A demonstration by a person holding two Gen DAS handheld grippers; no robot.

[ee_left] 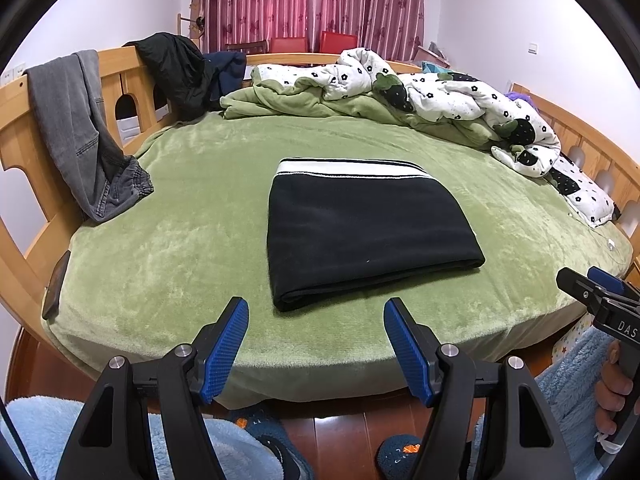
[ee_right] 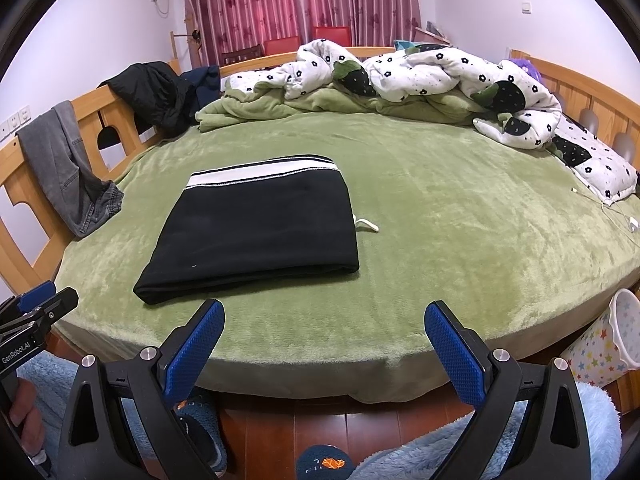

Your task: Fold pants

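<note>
Black pants [ee_left: 360,228] lie folded into a flat rectangle on the green bed [ee_left: 180,240], the white and black striped waistband at the far edge. The right wrist view shows the same pants [ee_right: 256,228] left of centre, with a white drawstring [ee_right: 368,225] poking out on their right side. My left gripper [ee_left: 316,320] hovers at the bed's near edge, open and empty, just short of the pants. The right gripper [ee_right: 324,324] is open too, holding nothing, to the right of the pants' near corner. Each gripper shows at the edge of the other's view.
Grey jeans [ee_left: 80,128] hang over the wooden bed rail [ee_left: 16,140] at left, with a black jacket [ee_left: 176,68] beyond them. A crumpled flowered quilt [ee_left: 460,100] fills the far right. A star-patterned bin [ee_right: 604,344] stands on the floor at right. Slippered feet show below.
</note>
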